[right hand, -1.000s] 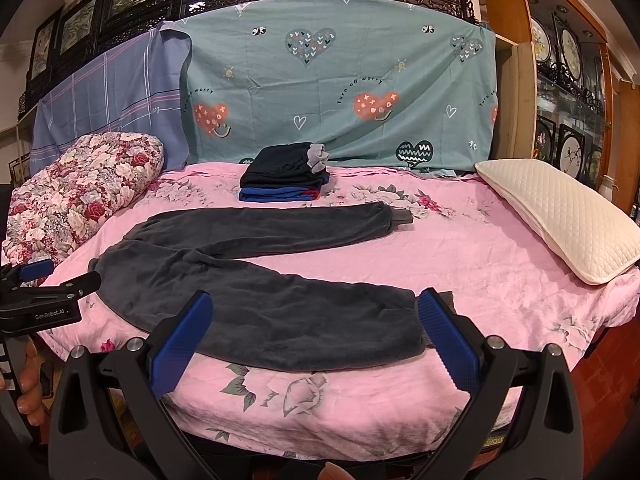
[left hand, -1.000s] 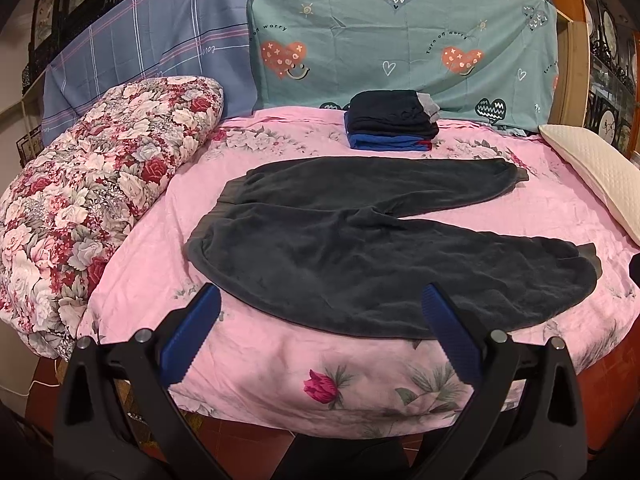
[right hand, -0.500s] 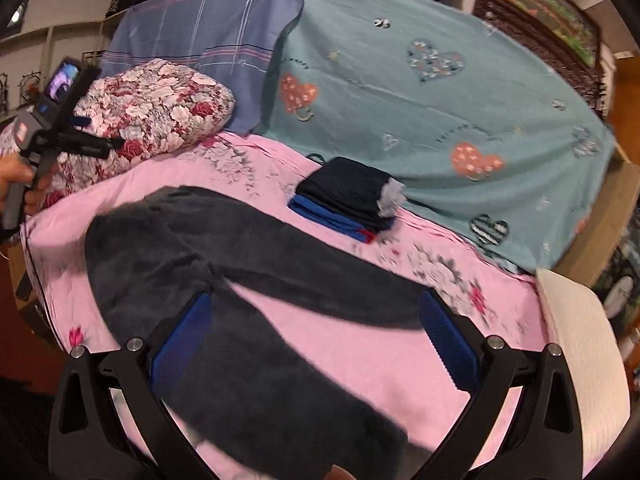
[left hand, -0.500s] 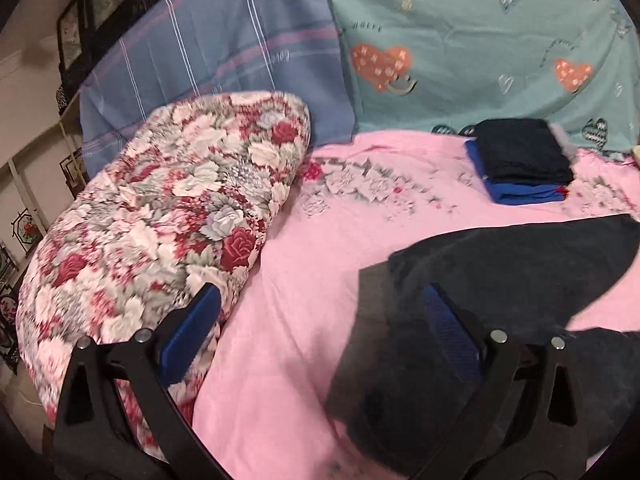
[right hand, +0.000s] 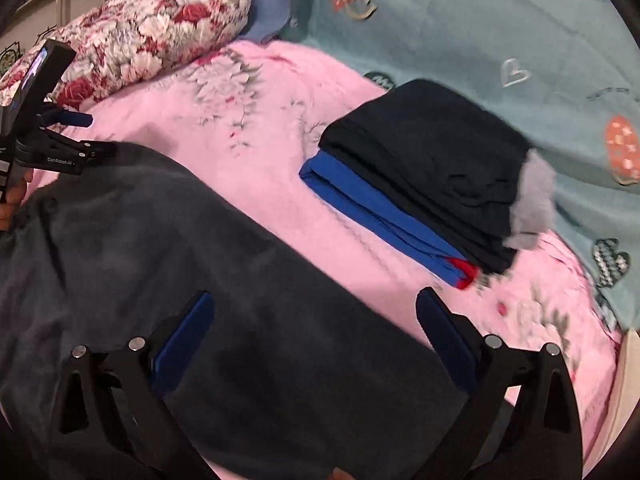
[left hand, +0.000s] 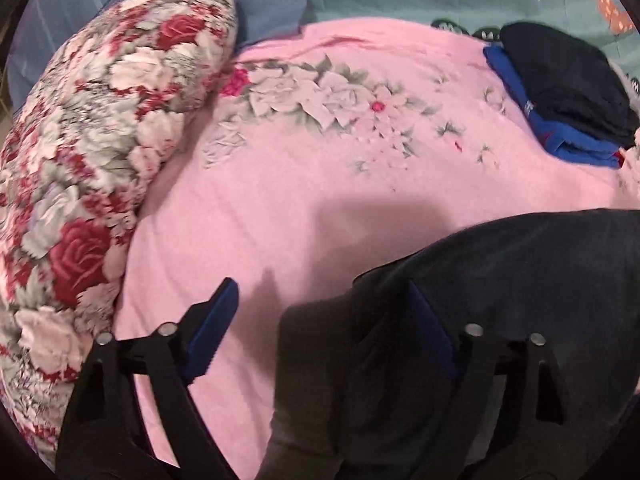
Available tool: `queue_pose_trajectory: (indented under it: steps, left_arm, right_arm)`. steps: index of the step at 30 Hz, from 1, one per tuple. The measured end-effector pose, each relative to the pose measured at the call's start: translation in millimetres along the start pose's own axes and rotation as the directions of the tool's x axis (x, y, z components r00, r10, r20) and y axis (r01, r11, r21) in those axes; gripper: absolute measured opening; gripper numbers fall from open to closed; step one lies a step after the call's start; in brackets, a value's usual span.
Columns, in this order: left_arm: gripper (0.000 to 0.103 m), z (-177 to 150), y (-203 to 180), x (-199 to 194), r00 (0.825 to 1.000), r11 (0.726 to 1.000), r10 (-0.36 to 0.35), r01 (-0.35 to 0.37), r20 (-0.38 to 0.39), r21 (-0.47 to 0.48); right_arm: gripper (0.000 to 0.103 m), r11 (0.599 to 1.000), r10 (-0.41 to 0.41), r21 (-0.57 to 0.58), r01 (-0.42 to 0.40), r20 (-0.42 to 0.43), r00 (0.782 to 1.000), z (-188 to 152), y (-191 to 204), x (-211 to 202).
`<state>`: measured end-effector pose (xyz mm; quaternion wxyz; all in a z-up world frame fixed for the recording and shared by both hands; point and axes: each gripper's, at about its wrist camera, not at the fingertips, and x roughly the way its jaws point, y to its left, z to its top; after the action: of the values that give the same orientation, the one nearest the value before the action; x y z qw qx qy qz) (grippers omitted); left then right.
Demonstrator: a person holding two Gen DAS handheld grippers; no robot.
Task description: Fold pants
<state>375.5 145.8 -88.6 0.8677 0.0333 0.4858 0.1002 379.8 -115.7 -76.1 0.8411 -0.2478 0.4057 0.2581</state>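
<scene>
Dark grey pants (left hand: pixel 500 300) lie flat on the pink bedsheet (left hand: pixel 300 184). My left gripper (left hand: pixel 320 320) points down at their waistband corner, and its jaws are closing. One pad (left hand: pixel 430 328) is over the dark cloth and the other is over bare sheet; neither presses the fabric. In the right wrist view the pants (right hand: pixel 180 248) fill the lower left. My right gripper (right hand: pixel 314 332) hangs wide open above a pant leg with nothing gripped. The left gripper (right hand: pixel 98 134) shows at the far left, held by a hand.
A rolled floral quilt (left hand: pixel 100 152) borders the bed's left side. A folded stack of dark and blue clothes (right hand: pixel 420 168) sits at the back near the teal heart-print cover (right hand: pixel 500 40). A cream pillow edge (right hand: pixel 628 380) shows at the right.
Both grippers have moved from the bed's front edge in over the pants and tilted down. The left one went to the waistband end and its jaws narrowed. The right one rolled and came near the folded stack.
</scene>
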Motion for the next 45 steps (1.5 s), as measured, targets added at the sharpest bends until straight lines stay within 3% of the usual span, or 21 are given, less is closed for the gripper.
queue_pose_trajectory:
  steps: [3, 5, 6, 7, 8, 9, 12, 16, 17, 25, 32, 35, 40, 45]
  left_arm:
    - [0.066, 2.5, -9.5, 11.0, 1.0, 0.999, 0.005, -0.004, -0.021, 0.041]
    - [0.054, 1.4, -18.0, 10.6, 1.0, 0.997, 0.005, -0.004, -0.014, 0.083]
    - [0.044, -0.6, -21.5, 9.5, 1.0, 0.995, 0.002, -0.001, -0.012, 0.102]
    - [0.034, -2.2, -26.1, 8.3, 1.0, 0.993, 0.001, 0.0, -0.007, 0.121]
    - [0.032, -4.0, -30.7, 5.7, 1.0, 0.99, 0.012, -0.013, 0.006, 0.141]
    - [0.026, -4.8, -33.0, 3.9, 1.0, 0.988, 0.021, -0.023, 0.014, 0.15]
    - [0.018, -4.1, -33.0, 1.2, 0.999, 0.989, 0.025, -0.028, 0.023, 0.142]
    - [0.012, -2.6, -23.5, -11.9, 0.999, 0.995, -0.003, -0.001, 0.032, 0.098]
    - [0.011, -3.5, -22.1, -17.7, 0.999, 0.996, 0.0, -0.003, 0.037, 0.089]
    - [0.01, -27.5, -5.9, -97.8, 0.99, 0.998, -0.058, 0.052, 0.128, 0.046]
    - [0.01, -107.8, 9.9, -183.6, 0.971, 0.99, -0.134, 0.123, 0.199, 0.066]
    - [0.01, -156.0, 13.2, -187.3, 0.977, 0.989, -0.144, 0.135, 0.158, 0.064]
    - [0.01, -219.0, 13.4, -154.0, 0.989, 0.989, -0.144, 0.143, 0.039, 0.036]
    - [0.01, -235.5, 19.6, -166.3, 0.986, 0.989, -0.15, 0.15, 0.079, 0.003]
  right_arm:
    - [0.094, 0.998, 0.02, -0.051, -0.023, -0.047, 0.999, 5.8, -0.9, 35.3]
    - [0.089, 0.996, 0.034, -0.074, -0.042, -0.109, 0.993, 3.9, 0.5, 57.6]
    - [0.084, 0.995, 0.081, -0.047, -0.087, -0.11, 0.991, 2.7, -2.5, 61.1]
    - [0.058, 0.985, 0.173, 0.001, -0.174, -0.109, 0.979, 2.0, -8.2, 61.9]
    - [0.042, 0.969, 0.247, 0.037, -0.244, -0.107, 0.963, 1.6, -12.7, 61.0]
    - [0.032, 0.966, 0.259, 0.046, -0.256, -0.102, 0.96, 1.4, -13.8, 58.9]
    - [0.022, 0.974, 0.226, -0.001, -0.227, -0.093, 0.97, -1.0, -4.5, 46.5]
    - [0.02, 0.983, 0.182, -0.025, -0.183, -0.039, 0.983, 0.9, 2.8, 22.1]
    - [0.005, 0.987, 0.158, -0.029, -0.158, -0.007, 0.987, -0.4, 3.7, 10.1]
    - [0.005, 0.985, 0.144, -0.118, -0.128, 0.136, 0.98, -26.0, 49.4, -96.0]
    - [0.005, 0.973, 0.193, -0.162, -0.165, 0.176, 0.965, -98.8, 123.7, -180.8]
    - [0.005, 0.973, 0.183, -0.17, -0.159, 0.141, 0.973, -131.9, 163.6, -181.2]
    - [0.006, 0.976, 0.159, -0.161, -0.146, 0.074, 0.984, -174.5, 207.3, -158.4]
    - [0.006, 0.985, 0.114, -0.144, -0.099, 0.095, 0.989, -182.1, 216.9, -154.3]
